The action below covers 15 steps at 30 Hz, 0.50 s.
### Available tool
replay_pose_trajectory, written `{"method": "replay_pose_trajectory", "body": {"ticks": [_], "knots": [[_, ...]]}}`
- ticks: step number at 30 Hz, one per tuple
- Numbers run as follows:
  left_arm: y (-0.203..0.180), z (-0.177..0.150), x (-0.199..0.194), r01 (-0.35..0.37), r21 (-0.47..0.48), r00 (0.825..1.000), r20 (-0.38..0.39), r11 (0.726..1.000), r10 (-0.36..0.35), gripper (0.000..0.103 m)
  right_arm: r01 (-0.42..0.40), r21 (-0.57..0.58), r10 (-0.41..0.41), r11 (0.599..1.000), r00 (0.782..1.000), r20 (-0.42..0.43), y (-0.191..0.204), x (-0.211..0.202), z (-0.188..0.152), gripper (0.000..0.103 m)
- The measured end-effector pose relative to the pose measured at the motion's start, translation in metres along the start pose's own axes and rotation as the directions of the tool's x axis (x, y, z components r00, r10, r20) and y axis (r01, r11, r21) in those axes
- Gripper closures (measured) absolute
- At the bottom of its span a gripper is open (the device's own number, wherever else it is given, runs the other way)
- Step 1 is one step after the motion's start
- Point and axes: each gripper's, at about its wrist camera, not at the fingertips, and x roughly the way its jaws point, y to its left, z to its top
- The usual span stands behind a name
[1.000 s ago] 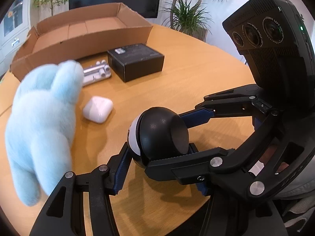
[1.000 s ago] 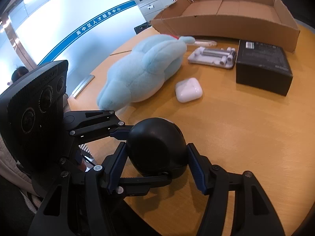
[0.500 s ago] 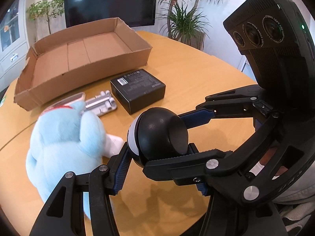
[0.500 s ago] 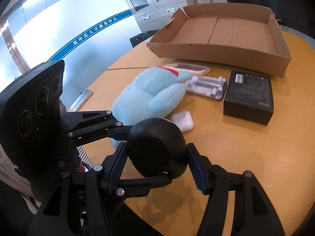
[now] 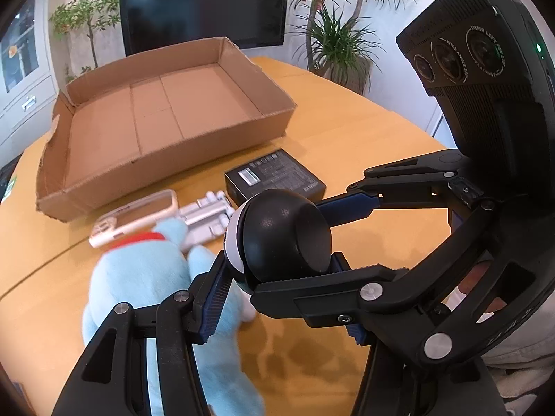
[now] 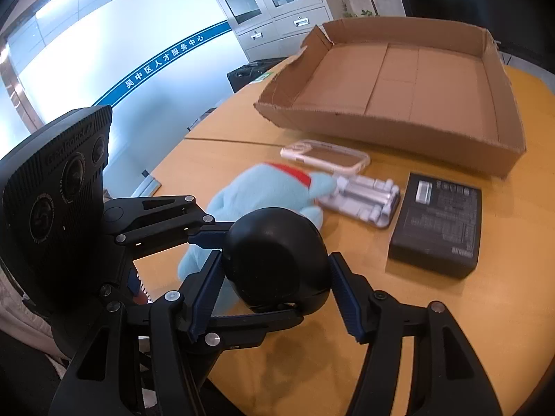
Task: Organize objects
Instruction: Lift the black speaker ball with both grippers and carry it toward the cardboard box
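Both grippers were clamped on 1 object, a rounded black device with a white face (image 5: 281, 235), held in the air above the round wooden table (image 5: 364, 128). The left gripper (image 5: 277, 246) had its jaws partly closed against the device's flanks, 1 blue-padded finger low at the white edge, the other along the far upper side. The right gripper (image 6: 274, 270) gripped the same device (image 6: 274, 256) at about the same width, pads pressed on the 2 opposite sides of the black dome. The shell looked hard, smooth and slightly glossy, so I judged it stiff, likely slippery on its curved top, and heavy enough to justify 2 holds; the widest girth, where the pads sat, seemed the safest place to grip, since a hold higher on the dome could squeeze it out. The white face may be a lens or screen, though I could not tell, and should be kept off the pads. Below it lay a light-blue plush toy (image 6: 263, 194) with a red collar, soft and light, best taken by the body. Beyond it were a clear flat case (image 6: 326, 156), a white tray of small cylinders (image 6: 364, 197) and a black carton (image 6: 437, 222), all just beside 1 another. The open cardboard tray (image 5: 114, 170), the likely destination, stood empty at the far side.
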Motion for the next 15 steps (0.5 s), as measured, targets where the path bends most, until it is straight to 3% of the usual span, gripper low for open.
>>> {"method": "replay_pose_trajectory", "body": {"ticks": [8, 15], "knots": [[0.019, 0.024, 0.005, -0.016, -0.014, 1.0, -0.024, 1.0, 0.016, 0.047, 0.031, 0.01, -0.031, 0.999, 1.0, 0.002, -0.007, 0.003, 0.026, 0.044], [0.029, 0.035, -0.001, -0.017, -0.011, 1.0, 0.007, 1.0, 0.018, 0.048, 0.041, 0.006, -0.041, 0.999, 0.999, 0.019, -0.01, 0.002, 0.044, 0.044]]}}
